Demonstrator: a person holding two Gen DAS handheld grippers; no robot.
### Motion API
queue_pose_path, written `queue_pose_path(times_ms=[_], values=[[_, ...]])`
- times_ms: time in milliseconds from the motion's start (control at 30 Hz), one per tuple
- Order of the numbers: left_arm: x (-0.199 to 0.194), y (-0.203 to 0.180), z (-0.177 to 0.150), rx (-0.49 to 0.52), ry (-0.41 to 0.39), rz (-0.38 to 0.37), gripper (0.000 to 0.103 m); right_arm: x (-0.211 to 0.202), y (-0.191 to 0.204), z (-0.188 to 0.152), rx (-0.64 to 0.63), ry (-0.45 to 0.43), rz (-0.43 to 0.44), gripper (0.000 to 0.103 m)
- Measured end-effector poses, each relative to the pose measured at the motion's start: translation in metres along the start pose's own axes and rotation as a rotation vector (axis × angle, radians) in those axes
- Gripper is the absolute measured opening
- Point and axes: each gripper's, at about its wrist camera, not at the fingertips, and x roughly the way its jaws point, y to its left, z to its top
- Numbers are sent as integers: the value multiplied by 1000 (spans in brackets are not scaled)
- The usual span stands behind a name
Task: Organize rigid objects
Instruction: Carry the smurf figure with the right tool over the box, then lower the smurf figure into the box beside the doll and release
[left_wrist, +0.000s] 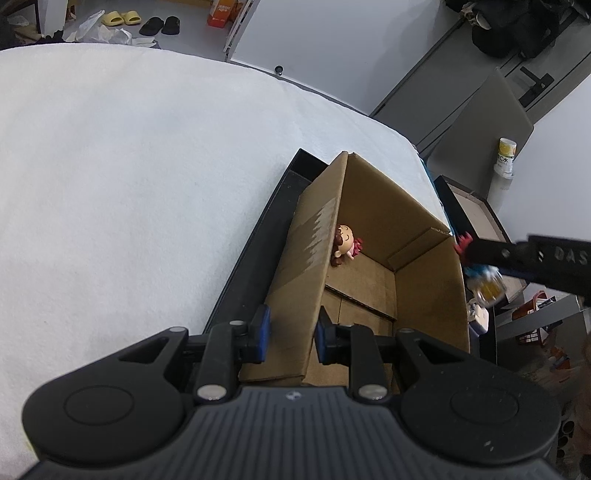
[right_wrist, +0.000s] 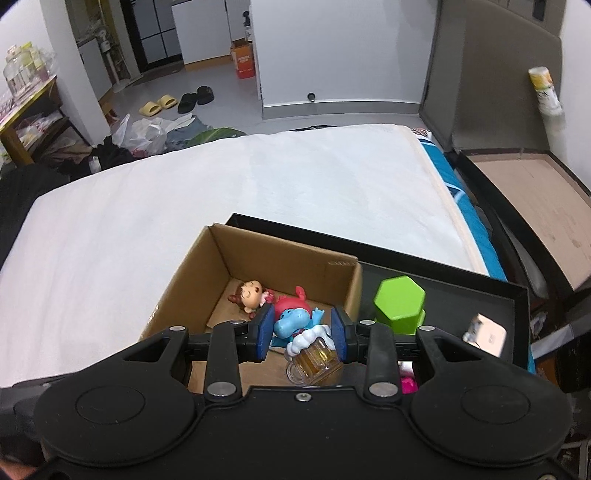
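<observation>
An open cardboard box (left_wrist: 373, 280) stands in a black tray (left_wrist: 258, 243) on a white bed cover. My left gripper (left_wrist: 291, 332) is shut on the box's left wall, one blue pad on each side of the cardboard. My right gripper (right_wrist: 303, 332) is shut on a blue figurine (right_wrist: 291, 321) that has a red hat and a beer mug. It holds the figurine in the air by the box's right wall (right_wrist: 351, 291). In the left wrist view the right gripper (left_wrist: 476, 258) reaches in from the right with the figurine (left_wrist: 485, 286). A small brown-haired doll (right_wrist: 251, 293) lies inside the box.
In the black tray (right_wrist: 461, 291), right of the box, stand a green hexagonal block (right_wrist: 399, 304), a pale blurred object (right_wrist: 487, 334) and something pink (right_wrist: 408, 384). The white cover (right_wrist: 258, 184) stretches far and left. A brown-lined open case (right_wrist: 535, 199) sits beyond the bed's right edge.
</observation>
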Motion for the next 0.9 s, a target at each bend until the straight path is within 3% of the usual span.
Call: queue_pose_path(times_ms=[567, 633, 700, 900], values=[[0, 8, 2, -27, 1, -19, 23, 33, 36, 22, -82, 30, -56, 34], [-1, 9, 2, -36, 1, -19, 24, 32, 37, 22, -71, 26, -78, 40], [-2, 7, 1, -24, -6, -17, 24, 28, 35, 22, -64, 13, -88, 57], [-3, 7, 1, -34, -2, -20, 24, 11, 30, 23, -64, -12, -113, 71]])
